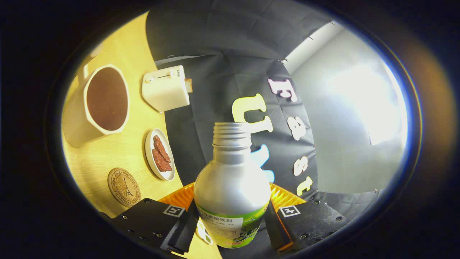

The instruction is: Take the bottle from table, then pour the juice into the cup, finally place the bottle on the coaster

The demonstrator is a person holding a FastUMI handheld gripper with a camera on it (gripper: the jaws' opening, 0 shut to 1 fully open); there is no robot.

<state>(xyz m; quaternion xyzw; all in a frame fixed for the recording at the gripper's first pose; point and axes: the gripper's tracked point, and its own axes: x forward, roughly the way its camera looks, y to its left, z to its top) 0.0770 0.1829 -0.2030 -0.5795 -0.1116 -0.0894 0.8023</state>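
A silver bottle (231, 183) with a green label and an open threaded neck sits between my fingers, and my gripper (230, 225) is shut on it, one finger pressing each side of its body. The view is rolled, so the wooden table (118, 151) stands to the left. On it is a white faceted cup (99, 104) with a dark brown inside. A round cork coaster (124, 187) with a tower drawing lies close to my left finger, nearer than the cup.
A white toaster (166, 88) with a slice of bread in it stands beyond the cup. A small white oval dish (160, 154) with reddish-brown pieces lies between coaster and toaster. An orange ridged thing (179, 197) shows behind the bottle.
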